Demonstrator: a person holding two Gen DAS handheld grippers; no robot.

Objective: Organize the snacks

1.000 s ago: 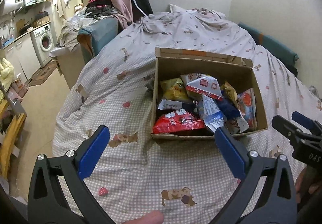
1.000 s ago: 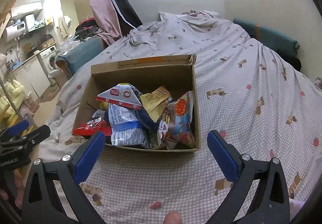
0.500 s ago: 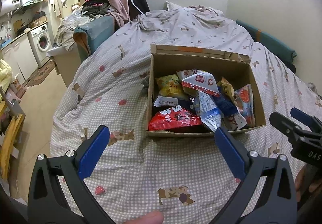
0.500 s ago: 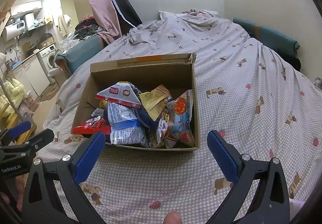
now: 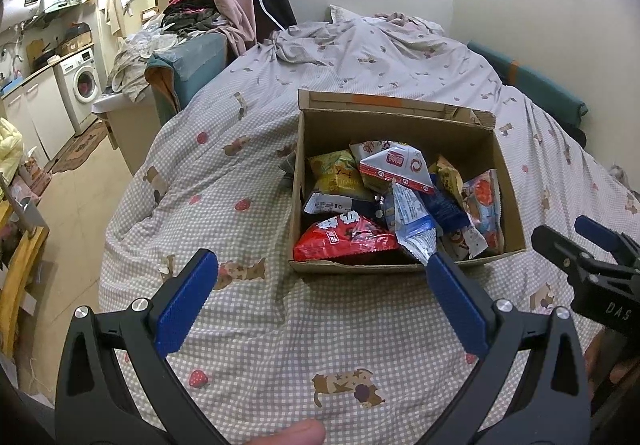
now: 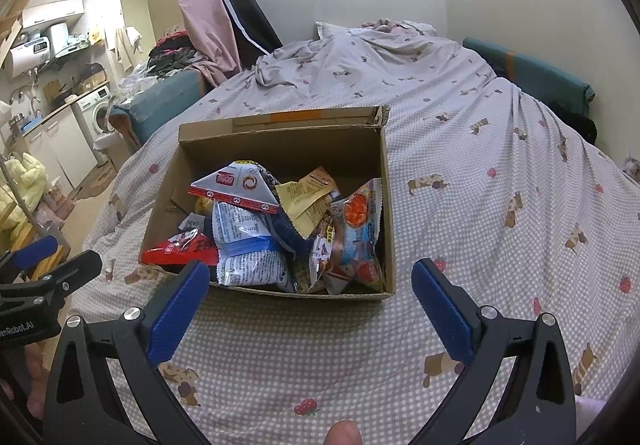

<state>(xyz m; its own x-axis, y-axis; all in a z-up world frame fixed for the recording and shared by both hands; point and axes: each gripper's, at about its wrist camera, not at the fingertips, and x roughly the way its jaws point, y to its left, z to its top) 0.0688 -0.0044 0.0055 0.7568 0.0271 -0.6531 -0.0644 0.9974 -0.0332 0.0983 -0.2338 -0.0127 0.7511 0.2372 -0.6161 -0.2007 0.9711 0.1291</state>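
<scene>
An open cardboard box point(image 5: 312, 133) sits on the bed and also shows in the right wrist view point(image 6: 386, 205). It holds several snack bags: a red bag point(image 5: 344, 237), a yellow-green bag point(image 5: 336, 175), a white triangular pack point(image 5: 396, 165), a blue-white bag point(image 6: 246, 241) and an orange-printed bag point(image 6: 356, 229). My left gripper point(image 5: 320, 269) is open and empty, just in front of the box's near wall. My right gripper point(image 6: 310, 277) is open and empty, in front of the box's near right corner.
The bed has a checked sheet point(image 5: 248, 325) with a rumpled blanket point(image 5: 360, 41) at the far end. A teal chair with clothes point(image 5: 184, 61) stands left of the bed. A washing machine point(image 5: 84, 85) and floor lie further left. A wall bounds the right.
Both grippers have moved slightly closer to the box, which sits a little lower and larger in both views. Both stay open and empty.
</scene>
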